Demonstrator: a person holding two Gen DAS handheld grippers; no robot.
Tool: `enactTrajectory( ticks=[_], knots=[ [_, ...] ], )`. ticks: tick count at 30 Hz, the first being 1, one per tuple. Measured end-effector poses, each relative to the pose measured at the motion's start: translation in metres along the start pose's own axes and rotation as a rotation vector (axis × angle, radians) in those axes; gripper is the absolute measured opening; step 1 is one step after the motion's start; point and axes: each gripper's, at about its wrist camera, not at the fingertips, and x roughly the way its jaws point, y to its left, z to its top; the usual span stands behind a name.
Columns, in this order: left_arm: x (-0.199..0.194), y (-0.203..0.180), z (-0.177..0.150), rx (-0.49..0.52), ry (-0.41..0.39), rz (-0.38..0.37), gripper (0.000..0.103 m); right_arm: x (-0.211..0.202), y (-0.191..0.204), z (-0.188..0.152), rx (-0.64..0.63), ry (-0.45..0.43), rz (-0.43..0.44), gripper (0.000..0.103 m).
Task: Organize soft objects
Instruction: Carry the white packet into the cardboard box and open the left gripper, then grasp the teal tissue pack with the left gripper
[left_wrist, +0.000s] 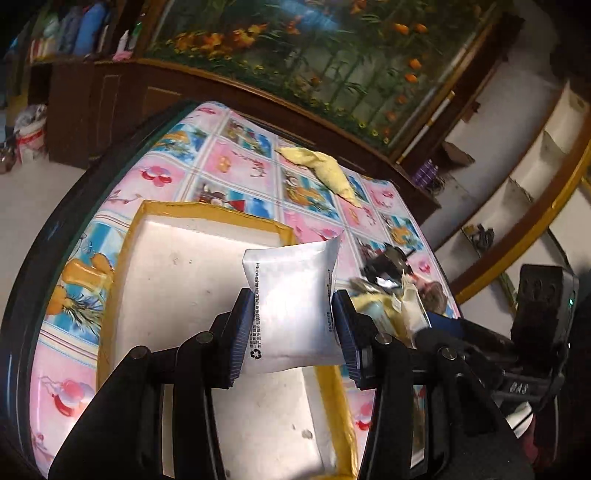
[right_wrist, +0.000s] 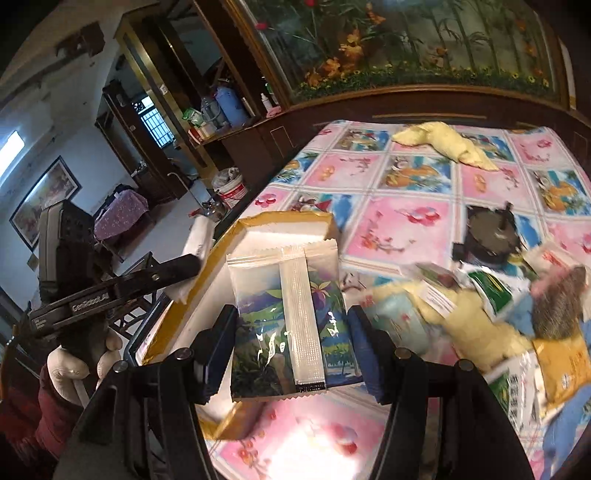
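Both claws were clamped, left gripper on a white pouch, right gripper on a printed packet, and I judged the next move was releasing each over the foam box.

Motion blurs the heap of packets; the foam box is cut off below.

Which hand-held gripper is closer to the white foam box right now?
Left. The left hand-held gripper holds a white pouch over the white foam box; the right hand-held gripper holds a printed packet at its near corner.
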Motion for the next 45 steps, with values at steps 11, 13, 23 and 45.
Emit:
enactTrajectory(
  ticks=[11, 13, 23, 45],
  knots=[
    [0.047, 0.074, 0.015, -0.241, -0.006, 0.03, 0.048, 0.122, 0.032, 0.036, -0.142, 0.07, -0.163, 0.063],
    [0.043, 0.076, 0.015, -0.258, -0.006, 0.007, 0.05, 0.126, 0.031, 0.038, -0.133, 0.068, -0.171, 0.065],
    [0.036, 0.07, 0.024, -0.224, 0.041, 0.062, 0.054, 0.07, 0.018, 0.048, -0.127, -0.012, -0.2, 0.066],
    [-0.036, -0.065, -0.056, 0.007, 0.025, -0.008, 0.054, 0.06, -0.04, -0.019, -0.097, 0.234, -0.191, 0.033]
  ],
)
